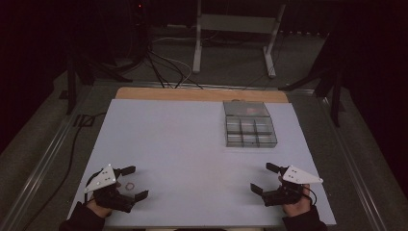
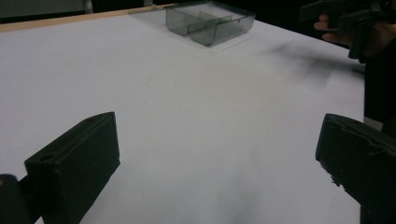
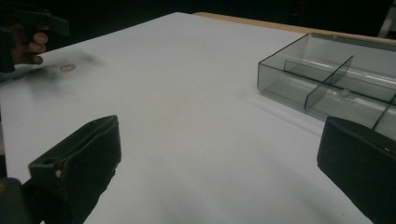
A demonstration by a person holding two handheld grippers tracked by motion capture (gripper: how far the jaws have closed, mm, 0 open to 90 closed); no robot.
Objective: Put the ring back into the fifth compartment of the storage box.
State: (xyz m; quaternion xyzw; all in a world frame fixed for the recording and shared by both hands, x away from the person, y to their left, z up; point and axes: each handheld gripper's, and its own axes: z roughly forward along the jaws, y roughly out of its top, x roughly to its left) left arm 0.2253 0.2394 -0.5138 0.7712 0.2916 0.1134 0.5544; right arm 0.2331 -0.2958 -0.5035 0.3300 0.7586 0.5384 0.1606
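While both grippers' jaws gape with nothing between them, the compartment box (image 1: 250, 124) holds something reddish in its far section.

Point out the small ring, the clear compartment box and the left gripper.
small ring (image 1: 130, 186), high view, on the ring's band, between the gripper's open jaws.
clear compartment box (image 1: 250, 126), high view, on a middle divider.
left gripper (image 1: 132, 183), high view, midway between its fingertips.
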